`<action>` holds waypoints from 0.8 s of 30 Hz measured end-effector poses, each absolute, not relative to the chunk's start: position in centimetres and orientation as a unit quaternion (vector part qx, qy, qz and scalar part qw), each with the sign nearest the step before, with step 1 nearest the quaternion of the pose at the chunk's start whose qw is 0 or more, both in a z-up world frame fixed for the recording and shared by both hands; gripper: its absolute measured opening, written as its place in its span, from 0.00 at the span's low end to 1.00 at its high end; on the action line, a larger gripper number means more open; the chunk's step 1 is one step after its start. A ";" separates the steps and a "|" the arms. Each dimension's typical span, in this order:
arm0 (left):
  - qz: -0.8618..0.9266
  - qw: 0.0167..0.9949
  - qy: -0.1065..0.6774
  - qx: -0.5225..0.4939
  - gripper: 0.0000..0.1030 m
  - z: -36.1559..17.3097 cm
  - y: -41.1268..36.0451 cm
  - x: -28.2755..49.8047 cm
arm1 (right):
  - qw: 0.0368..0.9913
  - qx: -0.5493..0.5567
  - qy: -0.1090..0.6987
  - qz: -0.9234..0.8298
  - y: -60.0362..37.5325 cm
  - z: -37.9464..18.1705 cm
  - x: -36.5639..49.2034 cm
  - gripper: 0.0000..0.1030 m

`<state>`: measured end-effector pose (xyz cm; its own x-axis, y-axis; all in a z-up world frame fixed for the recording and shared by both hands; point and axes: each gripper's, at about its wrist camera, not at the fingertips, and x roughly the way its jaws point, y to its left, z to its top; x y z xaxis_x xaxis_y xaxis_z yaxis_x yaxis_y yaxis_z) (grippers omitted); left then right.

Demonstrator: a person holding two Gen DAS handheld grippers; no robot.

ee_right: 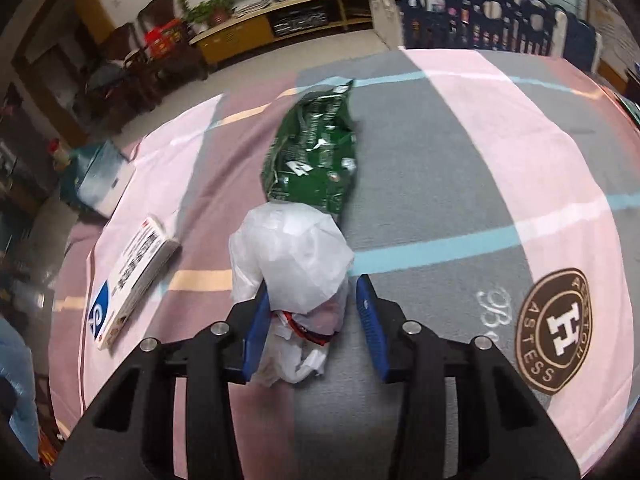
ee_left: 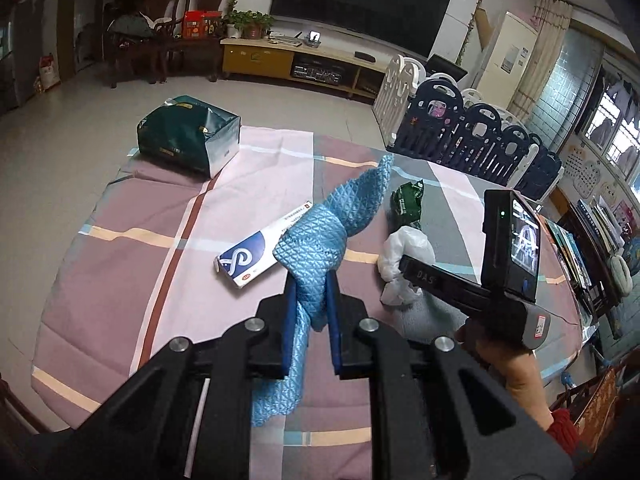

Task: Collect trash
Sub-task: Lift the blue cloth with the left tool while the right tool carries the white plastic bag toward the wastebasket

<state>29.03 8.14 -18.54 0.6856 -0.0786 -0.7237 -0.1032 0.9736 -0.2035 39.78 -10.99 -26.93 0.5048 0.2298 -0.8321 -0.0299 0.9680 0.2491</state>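
Blue cloth [ee_left: 320, 248] was pinched in the left gripper [ee_left: 311, 280]; right gripper [ee_right: 316, 312], half open, straddled a white wrapper [ee_right: 292, 256]; box [ee_right: 132, 280] and green packet [ee_right: 316, 152] remained mid-table [ee_right: 460, 160].

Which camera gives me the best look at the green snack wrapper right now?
The right wrist view: the green snack wrapper lies unobstructed mid-frame, just beyond the white plastic bag. In the left wrist view the wrapper is small and partly hidden behind the blue cloth.
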 end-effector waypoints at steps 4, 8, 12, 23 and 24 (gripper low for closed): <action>0.014 0.908 0.402 -0.119 0.14 -18.9 8.6 29.0 | 0.854 0.078 0.497 0.131 -10.1 -26.5 38.2 0.14; 0.026 0.901 0.414 -0.126 0.14 -19.6 9.6 29.2 | 0.865 -0.021 0.488 0.119 -9.7 -24.7 34.5 0.13; 0.024 0.890 0.438 -0.123 0.14 -21.1 9.4 29.6 | 0.870 -0.154 0.464 0.068 -10.3 -23.1 30.7 0.15; 0.017 0.870 0.475 -0.131 0.15 -23.9 9.3 30.0 | 0.858 0.138 0.477 0.133 -20.2 -22.5 28.8 0.68; 0.019 0.869 0.477 -0.131 0.15 -24.0 9.4 30.0 | 0.853 0.148 0.482 0.137 -20.2 -23.0 28.7 0.68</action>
<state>30.03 9.38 -24.01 0.5451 -0.0929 -0.8332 -0.1577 0.9647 -0.2107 28.75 -20.18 -22.96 0.4985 0.3770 -0.7806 -0.0918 0.9184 0.3849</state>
